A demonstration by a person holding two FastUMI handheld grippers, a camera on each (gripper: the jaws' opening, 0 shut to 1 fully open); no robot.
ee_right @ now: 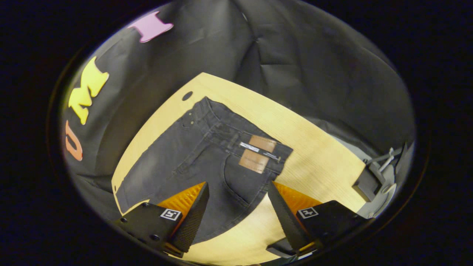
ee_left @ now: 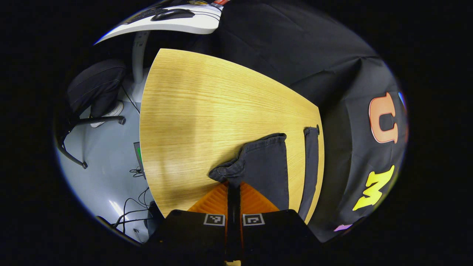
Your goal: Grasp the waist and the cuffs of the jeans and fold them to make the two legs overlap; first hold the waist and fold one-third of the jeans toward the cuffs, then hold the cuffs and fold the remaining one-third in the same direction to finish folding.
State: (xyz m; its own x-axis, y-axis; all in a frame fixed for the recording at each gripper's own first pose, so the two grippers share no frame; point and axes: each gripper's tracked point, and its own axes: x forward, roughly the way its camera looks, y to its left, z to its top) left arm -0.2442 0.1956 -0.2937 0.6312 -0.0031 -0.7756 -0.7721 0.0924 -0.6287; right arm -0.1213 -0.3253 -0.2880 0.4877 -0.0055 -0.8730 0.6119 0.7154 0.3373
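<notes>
Jeans (ee_right: pixel 199 159): dark denim, spread flat on the wooden counter (ee_left: pixel 199 111); waist and leather patch (ee_right: pixel 257 153) lie toward the counter's far side in the right gripper view, legs running off toward the near left.
Cuffs: in the left gripper view one cuff (ee_left: pixel 255 162) is bunched at the left tool; the other leg (ee_left: pixel 311 166) lies just beside it, a strip of bare counter between them.
Left tool (ee_left: pixel 233 184): fingers closed together, pinching the crumpled cuff hem.
Right tool (ee_right: pixel 236 207): fingers spread wide, hovering over the seat below the waist, gripping nothing.
Stage: legs not yet overlapped, so I judge the first fold hasn't been made.
Handling: soft but weighty cloth; it will drape and drag, not slip. Seams and waistband are thicker and stiffer.
Where to hold: probably the waistband edge by the patch, matched with the cuff hem.
</notes>
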